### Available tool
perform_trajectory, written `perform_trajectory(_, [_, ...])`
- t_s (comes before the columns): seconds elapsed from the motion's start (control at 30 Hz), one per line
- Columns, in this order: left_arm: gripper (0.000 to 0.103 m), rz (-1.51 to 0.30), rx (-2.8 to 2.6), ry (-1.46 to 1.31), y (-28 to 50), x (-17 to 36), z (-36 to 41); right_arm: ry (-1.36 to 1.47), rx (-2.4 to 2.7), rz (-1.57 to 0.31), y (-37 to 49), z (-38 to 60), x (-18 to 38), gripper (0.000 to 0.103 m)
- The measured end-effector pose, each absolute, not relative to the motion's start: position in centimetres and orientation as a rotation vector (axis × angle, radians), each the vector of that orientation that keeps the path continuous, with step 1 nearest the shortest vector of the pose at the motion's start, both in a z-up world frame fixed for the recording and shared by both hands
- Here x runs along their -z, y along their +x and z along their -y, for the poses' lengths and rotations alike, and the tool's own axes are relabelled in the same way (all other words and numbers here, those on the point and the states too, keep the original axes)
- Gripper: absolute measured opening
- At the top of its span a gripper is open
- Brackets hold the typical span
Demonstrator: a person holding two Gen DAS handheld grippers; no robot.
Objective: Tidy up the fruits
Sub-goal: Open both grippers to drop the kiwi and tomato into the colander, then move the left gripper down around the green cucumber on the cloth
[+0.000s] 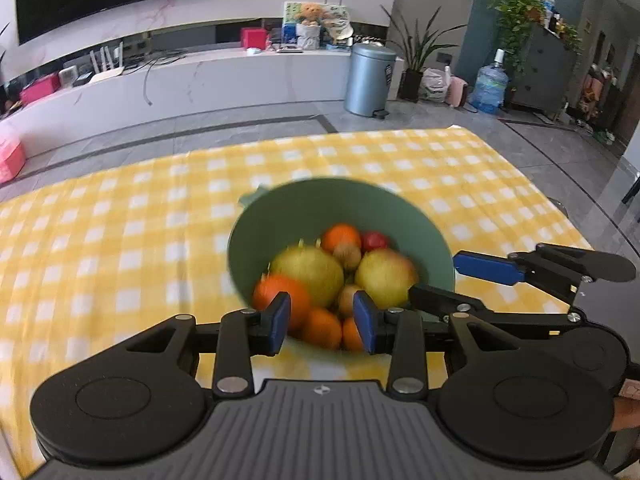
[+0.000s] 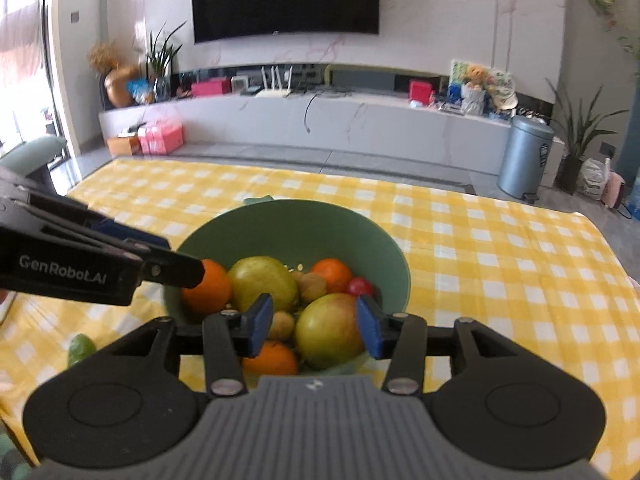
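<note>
Both wrist views over bowl (image 1: 280,216)

The left black two-finger gripper with blue pads (image 1: 322,322) hangs forward with its jaws parted and nothing between them. The right black two-finger gripper with blue pads (image 2: 316,326) sits close beside it, likewise spread wide.

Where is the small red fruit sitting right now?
The small red fruit lies inside the green bowl toward its far right side, beside an orange and behind the large reddish-green fruit; the left wrist view shows it too.
</note>
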State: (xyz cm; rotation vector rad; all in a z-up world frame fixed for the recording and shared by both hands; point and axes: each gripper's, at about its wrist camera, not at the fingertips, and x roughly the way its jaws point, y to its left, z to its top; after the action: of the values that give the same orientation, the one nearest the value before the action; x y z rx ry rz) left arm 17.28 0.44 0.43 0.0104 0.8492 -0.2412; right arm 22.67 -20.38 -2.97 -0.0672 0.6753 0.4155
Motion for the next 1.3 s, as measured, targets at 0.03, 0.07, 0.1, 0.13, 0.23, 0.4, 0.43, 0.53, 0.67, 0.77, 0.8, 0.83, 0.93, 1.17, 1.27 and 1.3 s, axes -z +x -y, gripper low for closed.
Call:
perform_trajectory(0.03, [0.043, -0.848, 0.235, 0.009, 16.7, -0.4, -0.5, -0.058, -0.413, -0.673, 22.0, 20.5, 3.0, 0.044])
perform_trajectory(0.07, [0.043, -0.847, 0.226, 0.008, 16.1, -0.3, -0.6, -0.045, -0.407, -0.673, 21.2, 20.5, 3.1, 0.044])
perform_trajectory(0.1, [0.043, -0.851, 0.216, 0.008, 15.4, -0.1, -0.8, -0.031, -0.402, -0.674, 20.6, 20.6, 3.2, 0.044])
perform_trajectory(0.13, [0.043, -0.856, 0.207, 0.003, 15.0, 0.0, -0.9, -0.015, -0.398, -0.677, 19.9, 20.6, 3.3, 0.044])
perform_trajectory(0.23, [0.043, -0.883, 0.185, -0.023, 13.7, 0.5, -1.3, 0.022, -0.385, -0.686, 18.5, 20.7, 3.9, 0.045])
perform_trajectory(0.4, [0.048, -0.936, 0.141, -0.032, 12.4, 1.2, -2.1, 0.057, -0.374, -0.714, 17.2, 20.3, 5.1, 0.048])
perform_trajectory(0.43, [0.05, -0.945, 0.131, -0.046, 12.3, 1.4, -2.3, 0.062, -0.379, -0.725, 17.1, 20.1, 5.4, 0.049])
perform_trajectory(0.53, [0.051, -0.978, 0.085, -0.092, 11.9, 2.3, -3.2, 0.052, -0.39, -0.751, 17.2, 19.4, 6.1, 0.049])
perform_trajectory(0.67, [0.051, -1.036, 0.01, -0.135, 11.9, 3.3, -4.3, 0.04, -0.403, -0.778, 17.5, 18.8, 7.0, 0.049])
perform_trajectory(0.77, [0.052, -1.071, -0.02, -0.16, 11.8, 3.7, -4.9, 0.043, -0.404, -0.798, 17.7, 18.6, 7.7, 0.049])
perform_trajectory(0.8, [0.052, -1.081, -0.027, -0.161, 11.8, 3.8, -5.0, 0.045, -0.406, -0.804, 17.8, 18.6, 7.8, 0.049])
perform_trajectory(0.83, [0.053, -1.088, -0.036, -0.16, 11.8, 3.9, -5.1, 0.047, -0.41, -0.809, 17.8, 18.5, 7.9, 0.049])
perform_trajectory(0.93, [0.054, -1.113, -0.06, -0.171, 11.7, 4.2, -5.4, 0.046, -0.424, -0.817, 17.9, 18.2, 8.0, 0.049])
perform_trajectory(1.17, [0.054, -1.145, -0.069, -0.223, 11.3, 4.6, -5.6, 0.065, -0.435, -0.826, 18.0, 18.3, 8.2, 0.049])
perform_trajectory(1.27, [0.054, -1.154, -0.081, -0.25, 11.3, 4.7, -5.8, 0.075, -0.439, -0.829, 18.1, 18.4, 8.3, 0.049])
perform_trajectory(1.3, [0.054, -1.159, -0.084, -0.262, 11.3, 4.8, -5.9, 0.077, -0.441, -0.829, 18.1, 18.4, 8.3, 0.049])
